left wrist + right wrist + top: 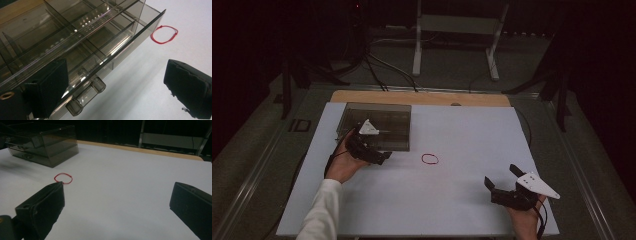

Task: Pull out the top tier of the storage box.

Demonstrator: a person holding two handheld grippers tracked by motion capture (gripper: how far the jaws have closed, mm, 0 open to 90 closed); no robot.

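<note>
A smoky see-through organiser box (377, 122) stands at the back left of the white table sheet (462, 130). Its drawer (82, 47), split into compartments, is pulled out, with a clear bar handle (86, 96) at its front. My left gripper (371, 147) is at that drawer front. In the left gripper view the left gripper (115, 67) is open: one jaw hangs over the drawer, the other over the sheet, and the handle lies between them untouched. A red string loop (429, 159) lies flat on the sheet right of the box. My right gripper (502, 176) stands open near the front right, holding nothing.
A wooden table edge (422, 97) runs behind the sheet. Beyond it stand a white metal frame (457, 45) and dark cables (377, 70) on the floor. In the right gripper view the red loop (63, 178) and box (42, 143) lie ahead of the right gripper (117, 190).
</note>
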